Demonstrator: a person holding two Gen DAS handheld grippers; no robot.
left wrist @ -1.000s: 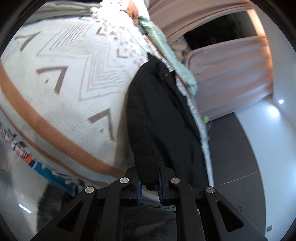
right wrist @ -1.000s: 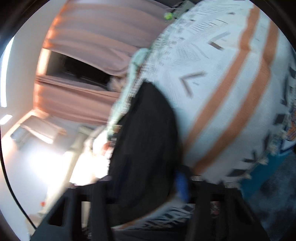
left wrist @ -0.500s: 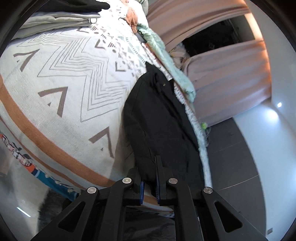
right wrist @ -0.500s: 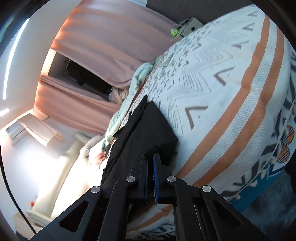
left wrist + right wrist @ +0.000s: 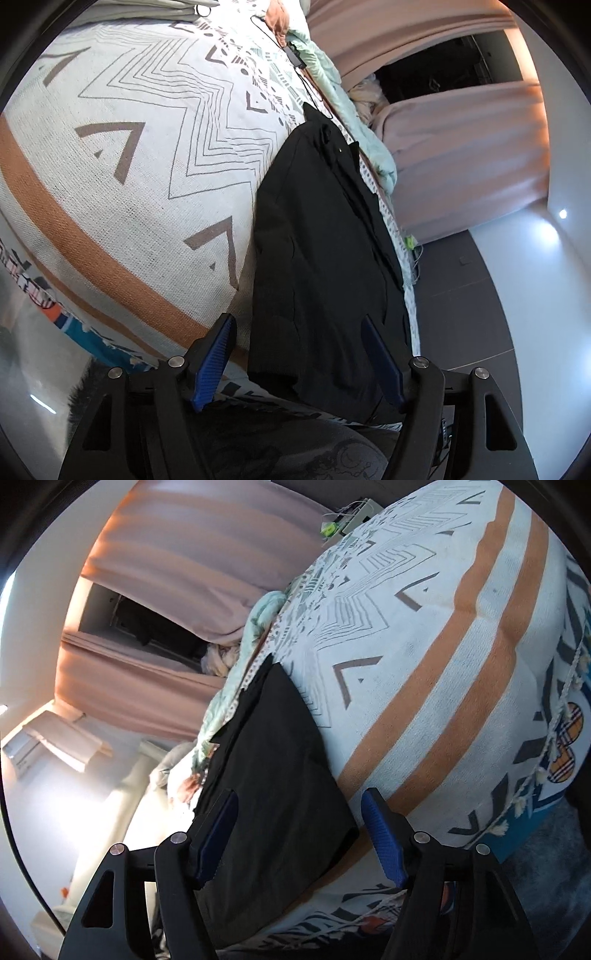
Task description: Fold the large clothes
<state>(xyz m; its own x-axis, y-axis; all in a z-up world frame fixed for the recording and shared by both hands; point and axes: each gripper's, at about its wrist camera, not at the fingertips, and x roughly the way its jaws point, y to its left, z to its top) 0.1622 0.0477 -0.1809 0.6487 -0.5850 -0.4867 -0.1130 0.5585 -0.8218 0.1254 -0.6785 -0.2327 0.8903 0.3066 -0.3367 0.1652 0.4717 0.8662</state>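
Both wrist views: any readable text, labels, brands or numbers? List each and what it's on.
None readable in either view.
White woven bedspread with orange stripes: only chevron and zigzag motifs, no lettering.
Folded black garment: no visible label.
Small green item by the pink curtain: too small and blurred to read.

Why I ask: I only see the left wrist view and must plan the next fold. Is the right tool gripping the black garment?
Observer: No. The right tool has its jaws opening, with the pads clear of the black garment lying ahead of them.
Operator: What hangs at the bed's edge on that side?
Observer: The tasselled fringe of the blanket hangs there, over a blue side panel.
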